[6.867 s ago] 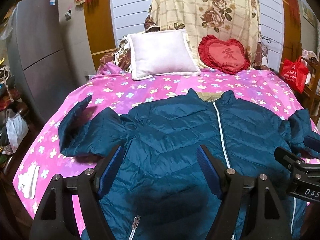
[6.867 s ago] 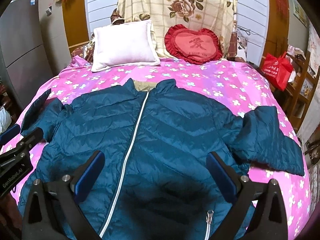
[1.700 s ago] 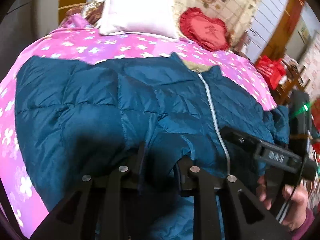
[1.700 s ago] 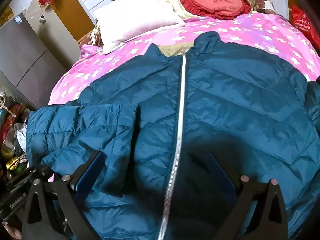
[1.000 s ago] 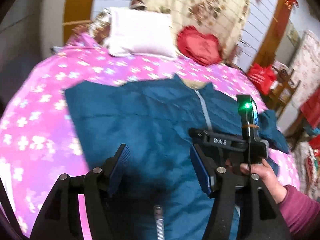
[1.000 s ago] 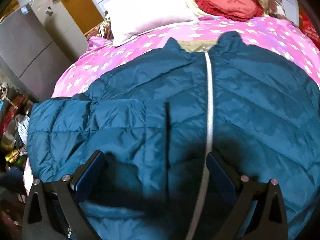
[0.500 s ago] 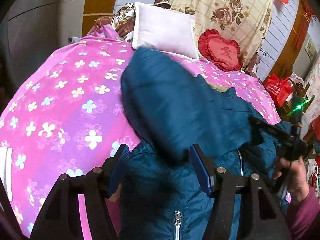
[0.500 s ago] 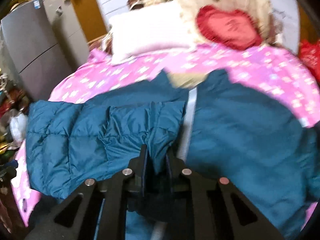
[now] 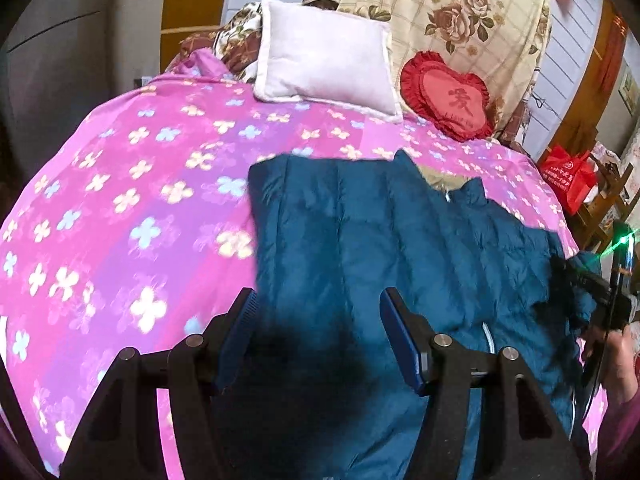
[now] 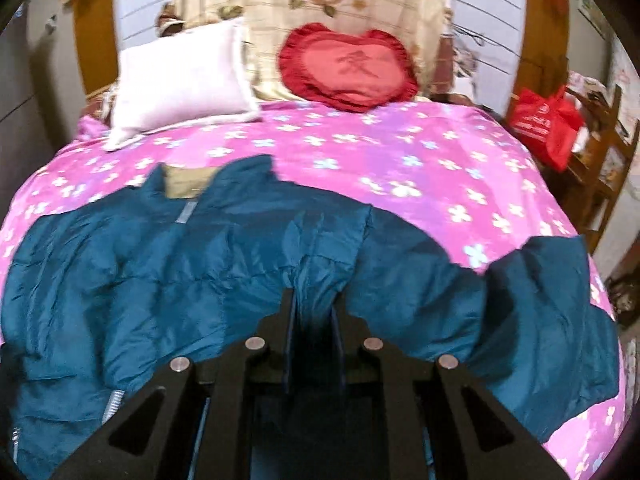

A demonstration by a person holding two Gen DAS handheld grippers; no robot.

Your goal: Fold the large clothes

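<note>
A dark teal puffer jacket point(image 9: 380, 248) lies on the pink flowered bedspread point(image 9: 132, 200), its left side folded over the front. My left gripper point(image 9: 320, 328) is open just above the jacket's folded left part and holds nothing. My right gripper point(image 10: 314, 316) is shut on a fold of the jacket point(image 10: 256, 264), near the folded sleeve's cuff. It also shows at the right edge of the left wrist view point(image 9: 592, 288), held by a hand. The jacket's right sleeve point(image 10: 548, 300) lies spread out to the right.
A white pillow point(image 9: 324, 64) and a red heart cushion point(image 9: 448, 96) rest at the head of the bed against a floral blanket point(image 9: 452, 12). A red bag point(image 10: 544, 124) hangs by a wooden chair point(image 10: 604, 152) on the right. A grey cabinet point(image 9: 52, 68) stands on the left.
The left sleeve and left side were folded over the jacket's front. My left gripper let go and opened. My right gripper shut on the fabric and has carried it to the right.
</note>
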